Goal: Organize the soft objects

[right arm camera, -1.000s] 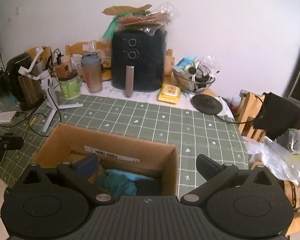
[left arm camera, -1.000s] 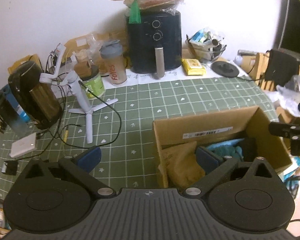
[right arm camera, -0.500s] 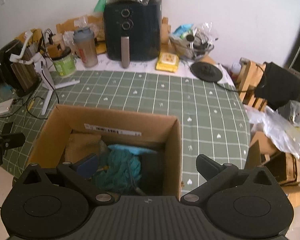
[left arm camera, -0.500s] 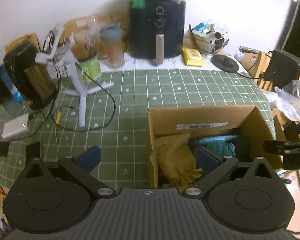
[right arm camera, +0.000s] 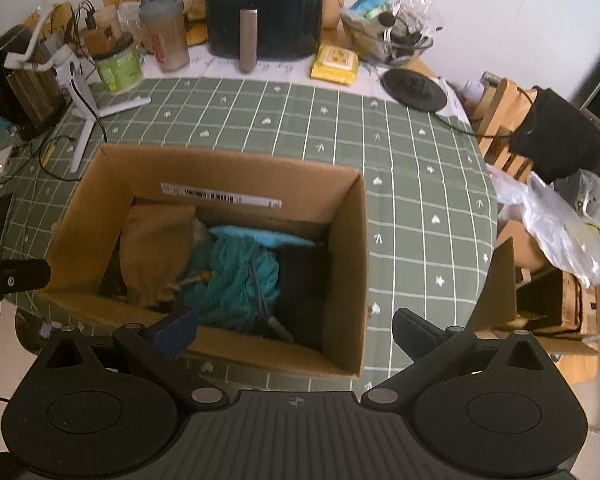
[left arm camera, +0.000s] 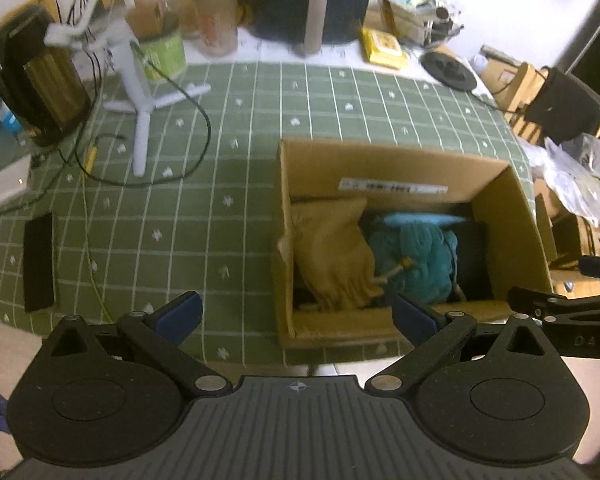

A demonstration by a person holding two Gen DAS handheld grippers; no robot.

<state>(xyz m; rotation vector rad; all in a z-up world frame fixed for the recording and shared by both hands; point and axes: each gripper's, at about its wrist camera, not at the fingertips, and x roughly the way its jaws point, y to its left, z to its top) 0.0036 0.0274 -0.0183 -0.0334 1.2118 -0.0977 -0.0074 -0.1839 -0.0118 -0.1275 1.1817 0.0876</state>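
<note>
An open cardboard box (left arm camera: 500,196) (right arm camera: 352,240) sits on the green checked tablecloth near the table's front edge. Inside it lie a tan cloth (left arm camera: 332,252) (right arm camera: 156,248) at the left, a teal knitted item (left arm camera: 416,252) (right arm camera: 236,276) in the middle and a black item (left arm camera: 474,256) (right arm camera: 300,284) at the right. My left gripper (left arm camera: 296,316) is open and empty, above the box's near left corner. My right gripper (right arm camera: 296,328) is open and empty, above the box's near wall. The right gripper's tip shows at the right edge of the left wrist view (left arm camera: 564,312).
A black air fryer (right arm camera: 264,8), shaker bottle (right arm camera: 166,36), green tub (right arm camera: 118,66), white tripod stand (left arm camera: 134,76) with cables, and a dark kettle (left arm camera: 32,76) crowd the table's back and left. A yellow packet (right arm camera: 336,64) lies behind. Chairs and plastic bags (right arm camera: 560,216) stand right.
Both grippers have risen and tilted downward, so both views now look into the box from above. Both stay open and empty.
</note>
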